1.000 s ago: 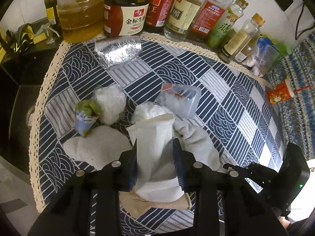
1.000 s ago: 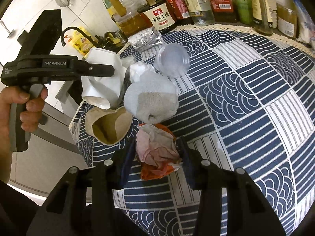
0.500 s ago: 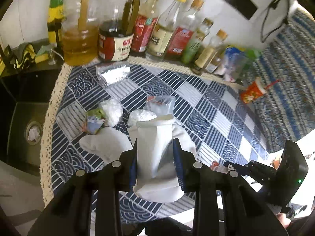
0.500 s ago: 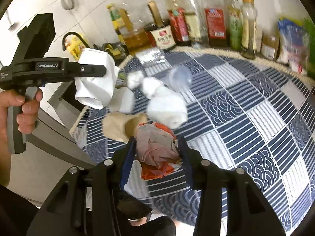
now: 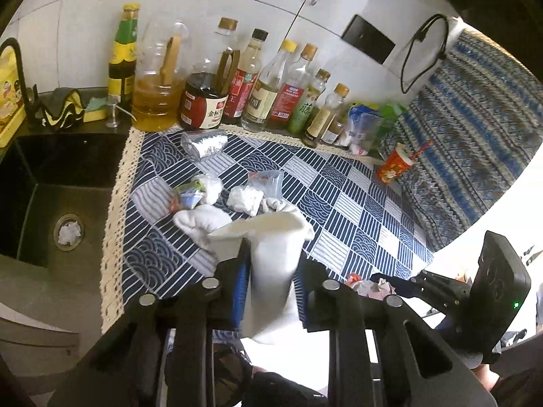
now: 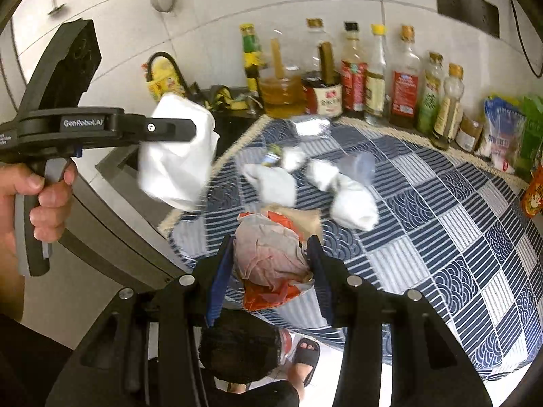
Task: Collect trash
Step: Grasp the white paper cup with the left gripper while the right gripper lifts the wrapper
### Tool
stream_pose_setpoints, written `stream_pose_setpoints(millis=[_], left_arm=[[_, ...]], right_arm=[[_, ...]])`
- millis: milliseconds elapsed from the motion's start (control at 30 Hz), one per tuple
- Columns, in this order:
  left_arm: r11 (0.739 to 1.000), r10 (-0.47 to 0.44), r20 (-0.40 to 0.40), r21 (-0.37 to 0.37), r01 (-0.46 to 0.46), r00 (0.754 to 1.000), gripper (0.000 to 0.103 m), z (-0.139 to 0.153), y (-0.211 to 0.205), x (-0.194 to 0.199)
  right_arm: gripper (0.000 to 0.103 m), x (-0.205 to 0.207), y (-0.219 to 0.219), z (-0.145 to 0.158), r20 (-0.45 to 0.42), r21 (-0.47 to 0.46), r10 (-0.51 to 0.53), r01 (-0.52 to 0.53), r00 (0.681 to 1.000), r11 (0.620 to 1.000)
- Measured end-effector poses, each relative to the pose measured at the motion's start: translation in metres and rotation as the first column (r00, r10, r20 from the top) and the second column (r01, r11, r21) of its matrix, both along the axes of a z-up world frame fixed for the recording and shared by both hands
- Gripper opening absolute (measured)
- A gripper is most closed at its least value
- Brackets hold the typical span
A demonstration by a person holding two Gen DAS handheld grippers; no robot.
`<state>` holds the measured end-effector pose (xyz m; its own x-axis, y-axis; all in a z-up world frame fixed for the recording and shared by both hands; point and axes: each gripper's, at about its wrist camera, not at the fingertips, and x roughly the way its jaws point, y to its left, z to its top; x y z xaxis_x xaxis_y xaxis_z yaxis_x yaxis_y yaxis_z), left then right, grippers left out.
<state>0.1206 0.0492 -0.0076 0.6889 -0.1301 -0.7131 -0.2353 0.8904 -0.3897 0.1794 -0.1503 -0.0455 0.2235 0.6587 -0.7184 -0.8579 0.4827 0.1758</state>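
Left gripper (image 5: pixel 271 285): jaws pinched narrow on a white paper bag (image 5: pixel 271 257), held clear of the worktop, its mouth pointing far.
Right gripper (image 6: pixel 271 268): jaws part-way apart, clamped on a crumpled wrapper (image 6: pixel 271 254), pinkish paper with orange underneath.
Hand (image 6: pixel 37 200): seen from the right wrist view, wrapped round the left gripper's handle at the left.
Worktop (image 5: pixel 356 210): covered by a blue-and-white patterned cloth; a sink (image 5: pixel 51 203) lies to its left, bottles (image 5: pixel 258 88) line the far edge.
Trash left: white wads (image 5: pixel 244 200), a small coloured packet (image 5: pixel 186 198), a clear bag (image 5: pixel 266 181), foil (image 5: pixel 203 142) farther off, a brown paper piece (image 6: pixel 305 217) near the edge, a red cup (image 5: pixel 393 166) at the right.
Bin: not visible in either view; where the two loads go cannot be told.
Step in hand: most likely carrying both pieces off the near edge to drop them.
Doing it well: keep both grips firm until over the container, as the bag is limp and the wrapper loose; hold the two grippers apart so the loads do not snag; release low, one at a time.
Risk: the wrapper's orange tail hangs below the jaws and could slip free.
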Motion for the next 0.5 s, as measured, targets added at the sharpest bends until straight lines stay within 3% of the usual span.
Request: stream_pose_setpoints(millis=[500], left_arm=[[0.993, -0.101, -0.050, -0.065, 0.098, 0.994, 0.019, -0.042, -0.019, -0.079]], right_arm=[[0.045, -0.082, 0.004, -0.018, -0.056, -0.014, -0.049, 0.048, 0.997, 0.999]])
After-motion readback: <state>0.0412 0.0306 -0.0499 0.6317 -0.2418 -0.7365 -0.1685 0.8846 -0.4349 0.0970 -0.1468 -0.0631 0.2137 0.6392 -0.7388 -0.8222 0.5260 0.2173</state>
